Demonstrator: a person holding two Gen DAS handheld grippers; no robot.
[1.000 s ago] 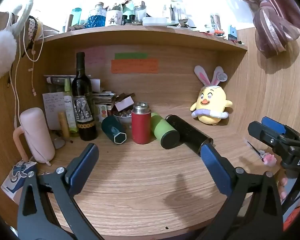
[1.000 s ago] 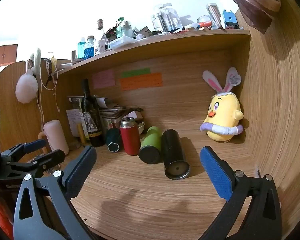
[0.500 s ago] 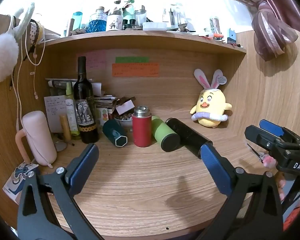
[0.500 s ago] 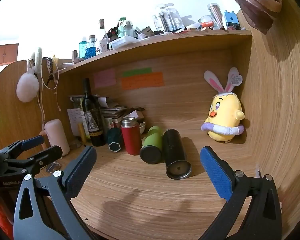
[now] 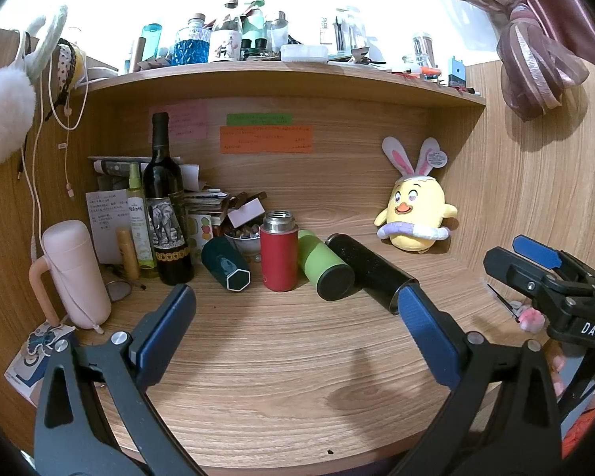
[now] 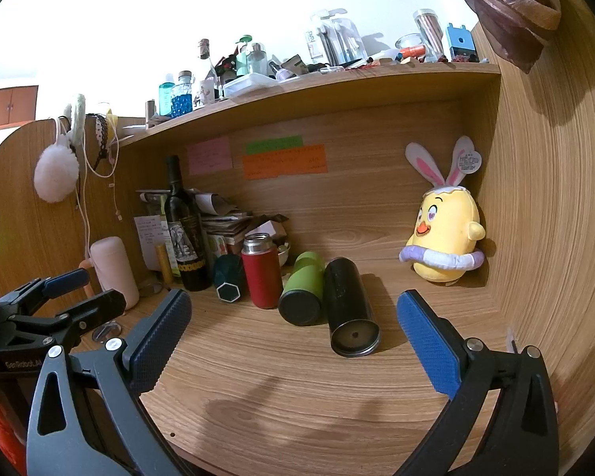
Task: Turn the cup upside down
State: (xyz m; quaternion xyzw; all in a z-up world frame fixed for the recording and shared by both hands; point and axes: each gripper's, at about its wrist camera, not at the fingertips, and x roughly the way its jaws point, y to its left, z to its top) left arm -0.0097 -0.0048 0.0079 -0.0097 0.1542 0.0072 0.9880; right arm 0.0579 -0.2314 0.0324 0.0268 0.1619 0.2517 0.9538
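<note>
A: While both tools hang back over the bare front of the wooden worktop point(image 5: 281, 377), what sits along the back, from the left of the frame?

B: At far left a pale pink capsule-shaped flask with a loop handle point(image 5: 75, 273) stands upright, then a dark glass wine bottle with an elephant label point(image 5: 166, 218). Next a dark teal hexagonal cup point(image 5: 226, 267) lies tipped on its side, base toward the camera. Just right of it, the red cylindrical cup with a steel rim point(image 5: 278, 256) stands upright, mouth up, in the centre of the frame. That is probably the one to flip, since it alone stands open side up.

A: And beyond it?

B: A green cylindrical tumbler point(image 5: 324, 265) and a black cylindrical tumbler point(image 5: 371, 273) lie on their sides, touching each other. A yellow plush chick with rabbit ears point(image 5: 416, 218) leans in the back right corner.

A: The tools?

B: The left hand-held gripper point(image 5: 297, 331) is spread wide, holding nothing, its blue pads framing the row, likely lined up for an approach. The right hand-held gripper point(image 6: 293, 335) is likewise spread and empty, well short of the cups.
</note>
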